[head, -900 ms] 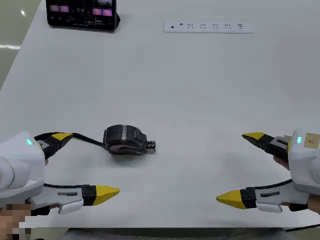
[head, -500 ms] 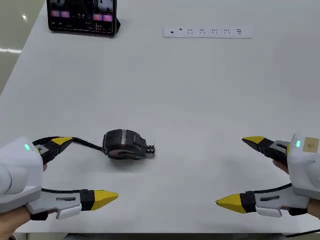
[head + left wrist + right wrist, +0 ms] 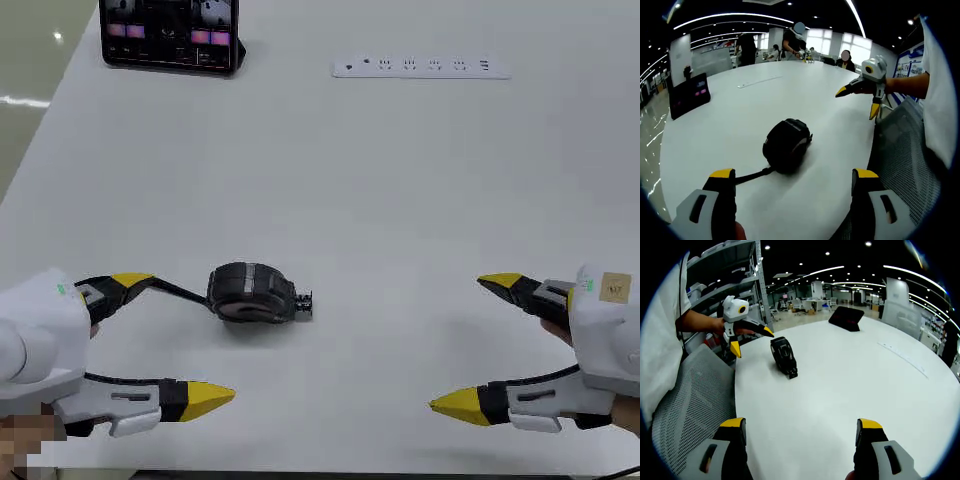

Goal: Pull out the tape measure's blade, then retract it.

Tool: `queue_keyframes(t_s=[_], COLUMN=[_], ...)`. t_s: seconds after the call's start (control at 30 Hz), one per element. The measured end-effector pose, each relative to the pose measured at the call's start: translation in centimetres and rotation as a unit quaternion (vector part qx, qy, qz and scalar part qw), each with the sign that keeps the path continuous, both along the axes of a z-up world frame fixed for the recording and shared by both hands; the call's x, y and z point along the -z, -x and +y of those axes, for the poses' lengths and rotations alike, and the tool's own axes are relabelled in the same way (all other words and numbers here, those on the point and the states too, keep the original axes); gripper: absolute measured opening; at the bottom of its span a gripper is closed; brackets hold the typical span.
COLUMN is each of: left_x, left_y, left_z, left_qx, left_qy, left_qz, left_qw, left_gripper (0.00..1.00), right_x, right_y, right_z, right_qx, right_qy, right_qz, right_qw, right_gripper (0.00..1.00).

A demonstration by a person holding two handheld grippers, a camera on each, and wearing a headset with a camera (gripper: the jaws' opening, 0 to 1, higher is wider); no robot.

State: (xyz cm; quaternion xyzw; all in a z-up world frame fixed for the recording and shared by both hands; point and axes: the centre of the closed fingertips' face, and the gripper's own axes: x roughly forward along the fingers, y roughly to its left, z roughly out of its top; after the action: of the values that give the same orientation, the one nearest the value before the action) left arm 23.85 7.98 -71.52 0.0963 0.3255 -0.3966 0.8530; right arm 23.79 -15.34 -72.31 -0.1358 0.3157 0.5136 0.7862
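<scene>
Holds left gripper (image 3: 182, 338) low at the table's (image 3: 400, 180) near left, jaws spread wide, nothing between them. Holds right gripper (image 3: 465, 343) the same way, well apart on the right. Finds tape measure (image 3: 250, 293) lying on the table just beyond the left gripper, strap (image 3: 180, 291) trailing toward its far jaw.

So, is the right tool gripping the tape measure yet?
No: the right tool is open over bare table, well clear of the tape measure lying near the left tool.
</scene>
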Motion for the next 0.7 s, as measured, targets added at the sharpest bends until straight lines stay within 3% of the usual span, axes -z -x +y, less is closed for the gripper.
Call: queue_keyframes(t_s=[0.23,0.7], left_x=[0.5,0.7], left_y=[-0.1,-1.4], left_z=[0.2,-0.7], left_qx=[0.015,0.059], left_qy=[-0.012,-0.027], left_qz=[0.007,0.008], left_qw=[0.9998,0.9978], left_gripper=[0.88,0.77], right_x=[0.2,0.6], right_y=[0.0,0.0], right_z=[0.7,1.8], right_qx=[-0.009,-0.029], right_qy=[-0.003,-0.013], right_qz=[0.000,0.008], right_qw=[1.0000,0.9995], right_gripper=[0.88,0.79])
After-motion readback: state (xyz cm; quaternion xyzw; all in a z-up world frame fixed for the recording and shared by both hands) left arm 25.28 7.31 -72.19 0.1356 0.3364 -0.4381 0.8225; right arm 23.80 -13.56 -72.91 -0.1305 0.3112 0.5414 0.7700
